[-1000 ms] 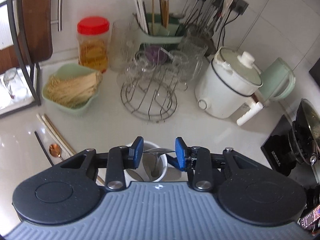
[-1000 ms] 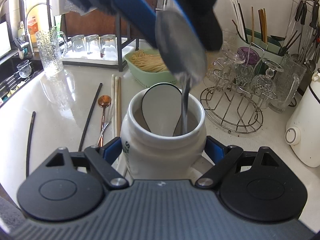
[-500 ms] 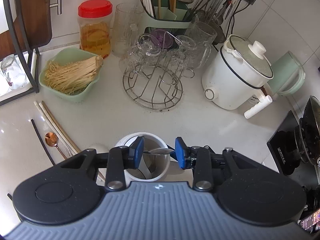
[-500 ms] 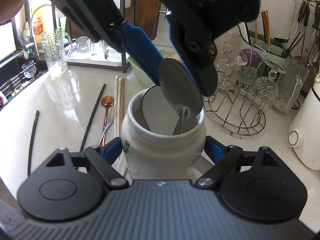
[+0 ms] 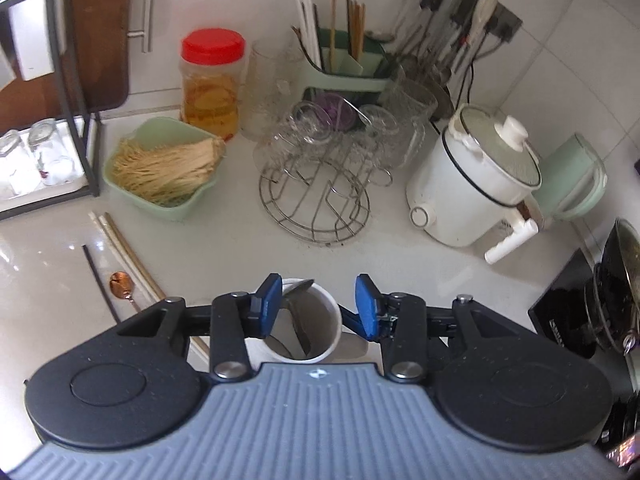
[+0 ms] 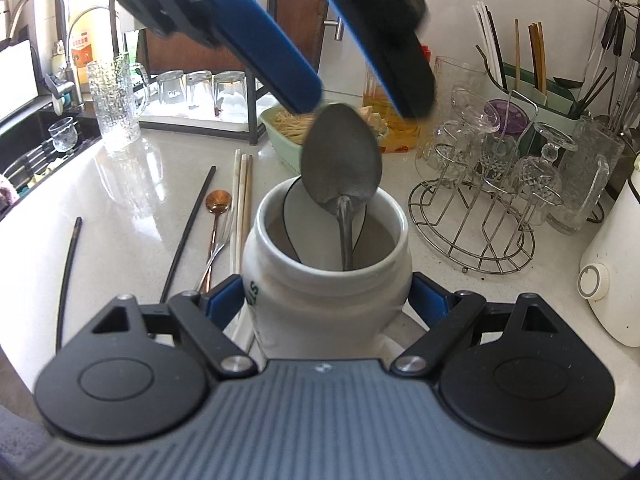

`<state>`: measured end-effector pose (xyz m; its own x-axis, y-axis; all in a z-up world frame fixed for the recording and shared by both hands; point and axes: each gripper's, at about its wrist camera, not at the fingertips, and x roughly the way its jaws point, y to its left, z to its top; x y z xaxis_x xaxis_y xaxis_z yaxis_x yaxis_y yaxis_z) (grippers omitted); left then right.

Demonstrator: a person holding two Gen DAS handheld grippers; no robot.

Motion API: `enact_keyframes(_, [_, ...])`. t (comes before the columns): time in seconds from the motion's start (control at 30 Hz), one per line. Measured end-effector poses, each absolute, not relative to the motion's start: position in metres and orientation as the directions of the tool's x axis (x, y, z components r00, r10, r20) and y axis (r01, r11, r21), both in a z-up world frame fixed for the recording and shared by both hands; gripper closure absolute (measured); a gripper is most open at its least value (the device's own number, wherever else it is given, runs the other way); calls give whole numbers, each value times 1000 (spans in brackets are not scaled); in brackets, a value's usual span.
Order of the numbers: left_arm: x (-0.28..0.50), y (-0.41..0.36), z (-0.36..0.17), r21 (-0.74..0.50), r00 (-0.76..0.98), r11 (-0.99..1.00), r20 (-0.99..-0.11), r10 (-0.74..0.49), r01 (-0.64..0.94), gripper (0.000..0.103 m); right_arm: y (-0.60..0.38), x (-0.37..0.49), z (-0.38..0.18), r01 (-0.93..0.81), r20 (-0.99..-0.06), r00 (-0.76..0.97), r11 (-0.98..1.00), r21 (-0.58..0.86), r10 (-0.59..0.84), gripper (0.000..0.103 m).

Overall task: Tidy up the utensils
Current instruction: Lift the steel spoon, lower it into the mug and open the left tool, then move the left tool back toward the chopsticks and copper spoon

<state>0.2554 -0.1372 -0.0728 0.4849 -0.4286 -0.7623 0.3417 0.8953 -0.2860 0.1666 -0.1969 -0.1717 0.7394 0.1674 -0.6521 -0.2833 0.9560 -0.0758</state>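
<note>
A white ceramic utensil jar (image 6: 326, 280) stands on the counter, gripped at its sides by my right gripper (image 6: 326, 300). A white spoon (image 6: 304, 220) and a steel spoon (image 6: 340, 160) stand in the jar. My left gripper (image 5: 318, 308) hangs open just above the jar (image 5: 316, 344); its blue pads (image 6: 276, 64) sit either side of the steel spoon's bowl without touching it. On the counter to the left lie a copper spoon (image 6: 218, 204), pale chopsticks (image 6: 242, 200) and black chopsticks (image 6: 190, 224).
A wire glass rack (image 6: 480, 216) with upturned glasses stands right of the jar. A green bowl of noodles (image 5: 160, 172), a red-lidded jar (image 5: 210, 84), a green utensil drainer (image 5: 344, 72), a white cooker (image 5: 476, 184) and a sink (image 6: 36, 148) ring the counter.
My left gripper opened wider and let go of the steel spoon, which now rests in the jar. The left gripper rose slightly. The right gripper kept holding the jar.
</note>
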Motion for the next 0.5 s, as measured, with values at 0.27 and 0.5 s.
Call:
enact_keyframes(0.27, [239,-98,-62,-298,560,920,-731,-391,253,43,-197,168,-171,-279,-655,738,957,-76,163,13])
enact_keyframes(0.5, [228,-51,-71,-296,599,948,-741,-304,116,42,-195,168,-172,-273,-657,738,959,-81,155,13])
